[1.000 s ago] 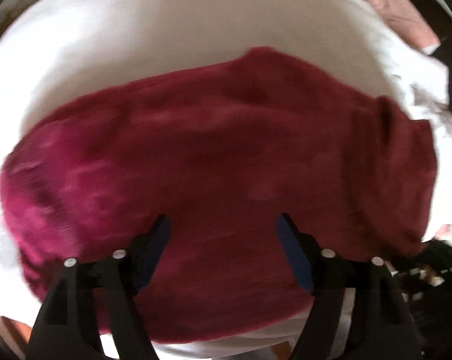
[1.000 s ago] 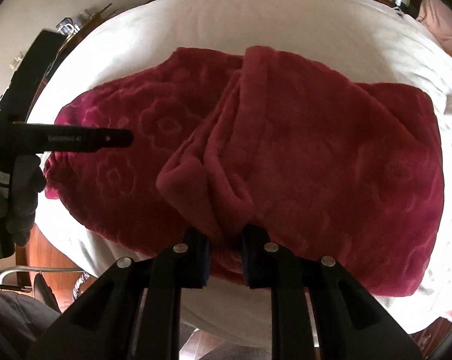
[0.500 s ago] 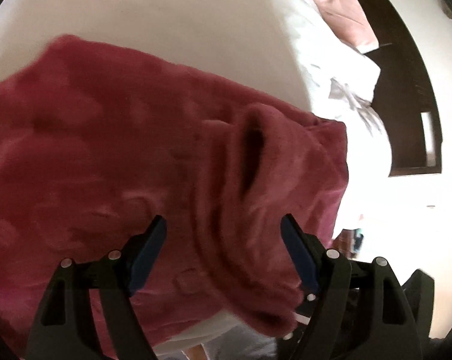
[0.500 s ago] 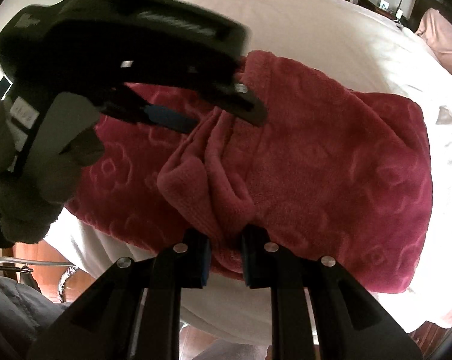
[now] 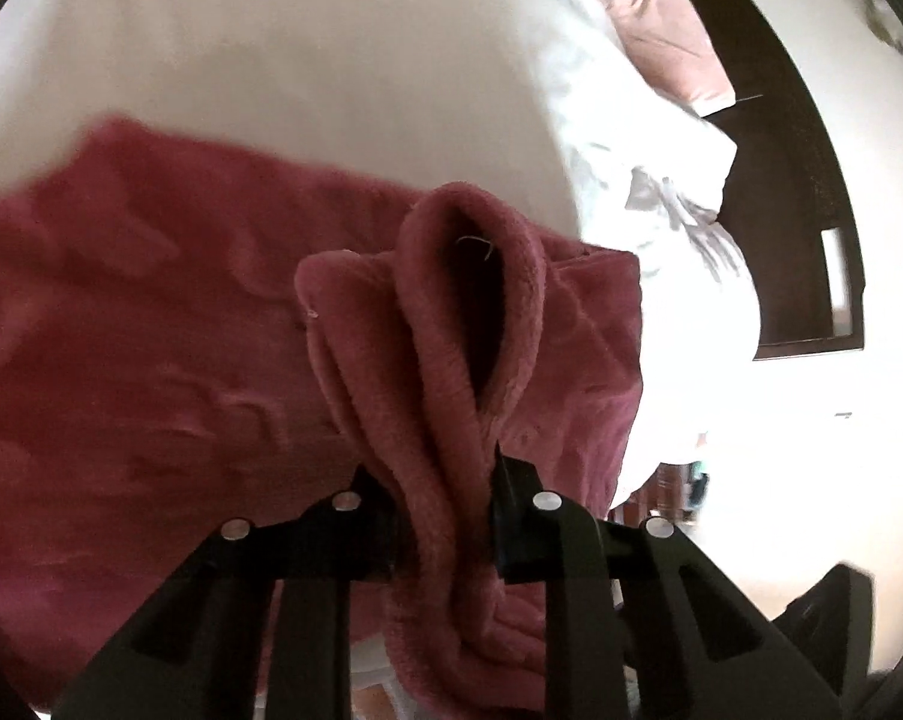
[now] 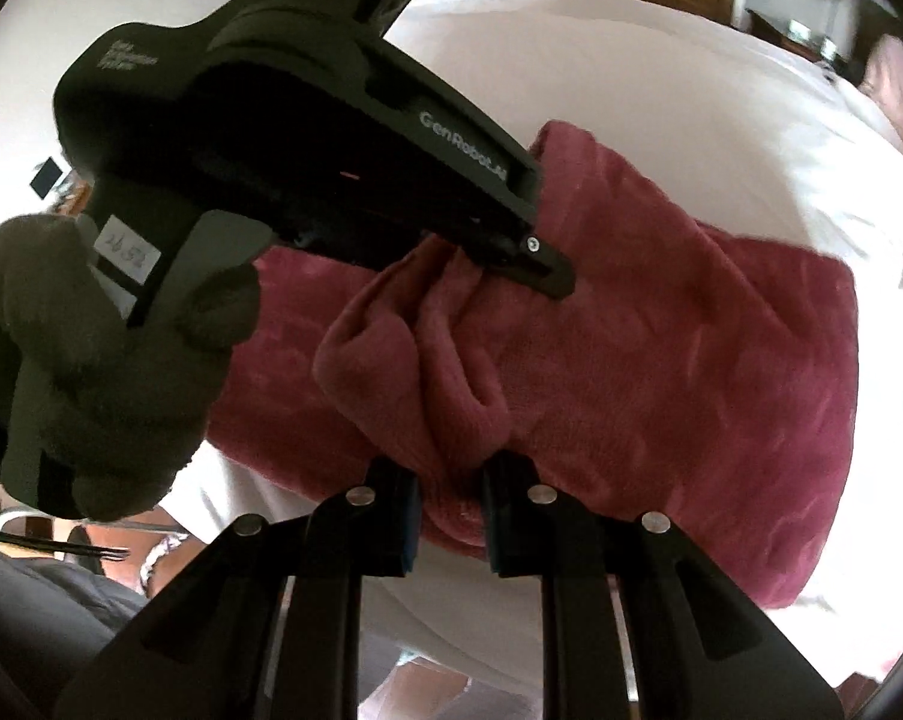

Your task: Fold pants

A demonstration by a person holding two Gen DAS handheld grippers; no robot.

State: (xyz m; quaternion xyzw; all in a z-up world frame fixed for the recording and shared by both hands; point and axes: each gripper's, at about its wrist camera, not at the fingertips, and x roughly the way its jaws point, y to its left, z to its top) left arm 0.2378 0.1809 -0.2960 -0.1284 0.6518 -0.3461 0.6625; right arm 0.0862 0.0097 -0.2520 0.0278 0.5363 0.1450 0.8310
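Dark red fleece pants (image 5: 151,372) lie partly folded on a white bed (image 5: 331,60); they also show in the right wrist view (image 6: 691,360). My left gripper (image 5: 445,510) is shut on a bunched fold of the pants near the bed's front edge. My right gripper (image 6: 448,510) is shut on a neighbouring bunch of the same edge. In the right wrist view the left gripper (image 6: 499,258), held by a gloved hand (image 6: 91,372), pinches the fabric just beyond my right fingertips.
A pink pillow (image 5: 661,30) and rumpled white bedding (image 5: 661,180) lie at the far right of the bed. A dark headboard (image 5: 799,180) stands behind them. Wooden floor (image 6: 121,534) shows below the bed's edge.
My left gripper swung right across the pants, reached the bunched fold and shut on it. My right gripper kept its hold.
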